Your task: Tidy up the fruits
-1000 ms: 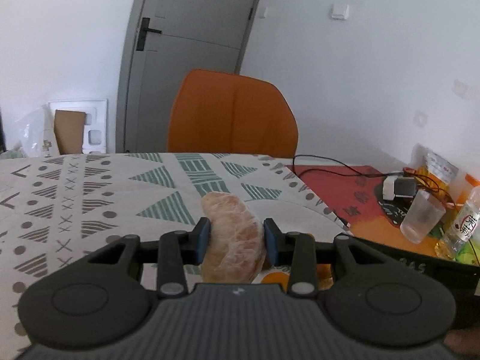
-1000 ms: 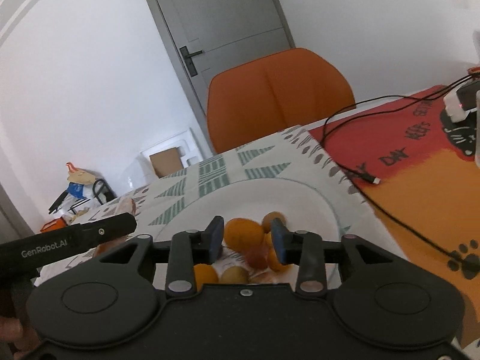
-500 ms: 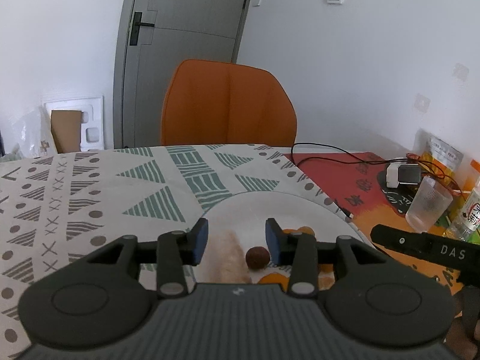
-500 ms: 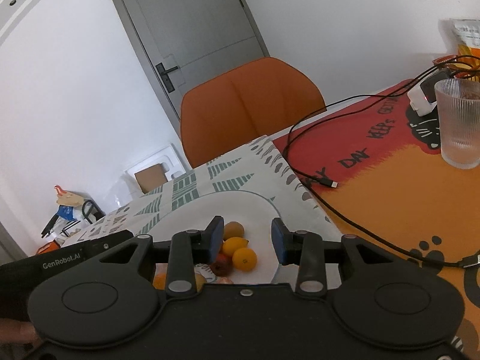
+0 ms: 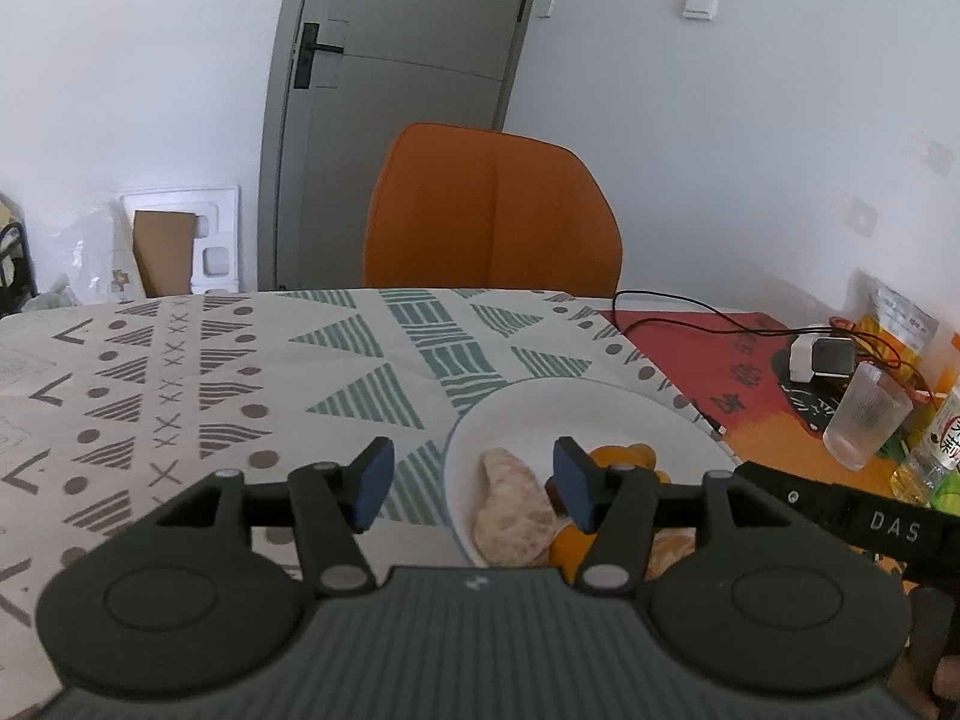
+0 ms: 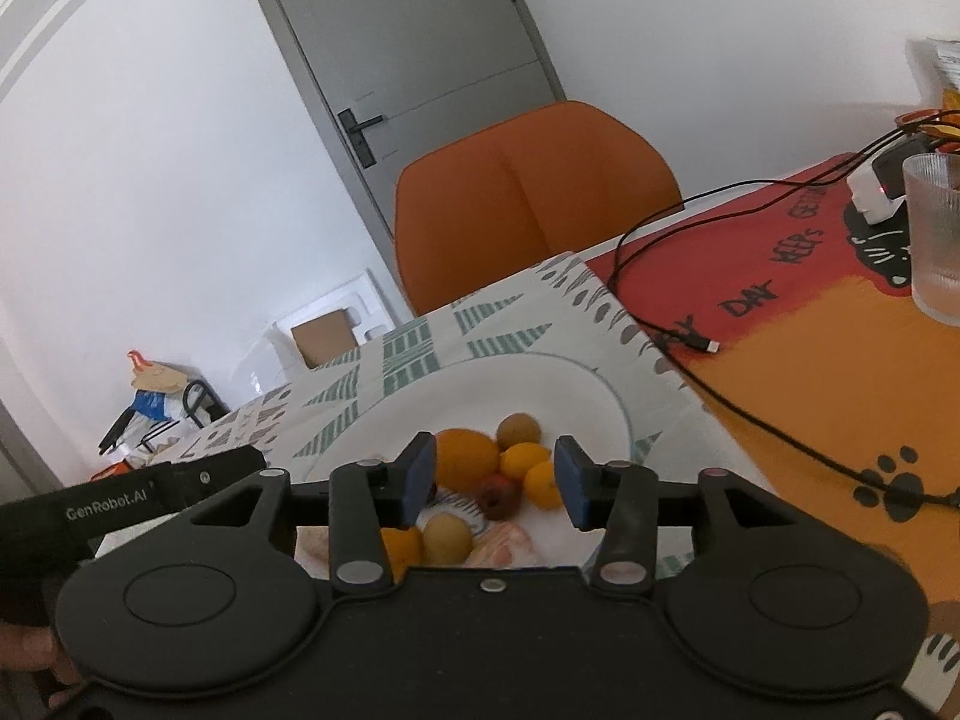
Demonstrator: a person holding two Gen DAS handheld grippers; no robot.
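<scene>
An orange chair point(image 5: 492, 210) stands behind the tabletop point(image 5: 180, 372), which wears a cloth patterned with green and grey triangles beside a red and orange mat point(image 6: 840, 312). Behind it are plain white walls point(image 5: 750, 120) and a closed grey door point(image 5: 396, 90) with a dark handle; a cardboard box point(image 5: 162, 252) leans at the wall.

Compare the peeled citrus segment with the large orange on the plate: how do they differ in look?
The peeled citrus segment is pale pinkish with whitish membrane, while the large orange is a deep, even orange with its skin on. The segment is an elongated wedge lying flat; the orange is rounded and whole. The segment lies at the plate's near left side; the orange sits nearer the middle among smaller fruits. Both rest on the white plate, free of either gripper.
</scene>
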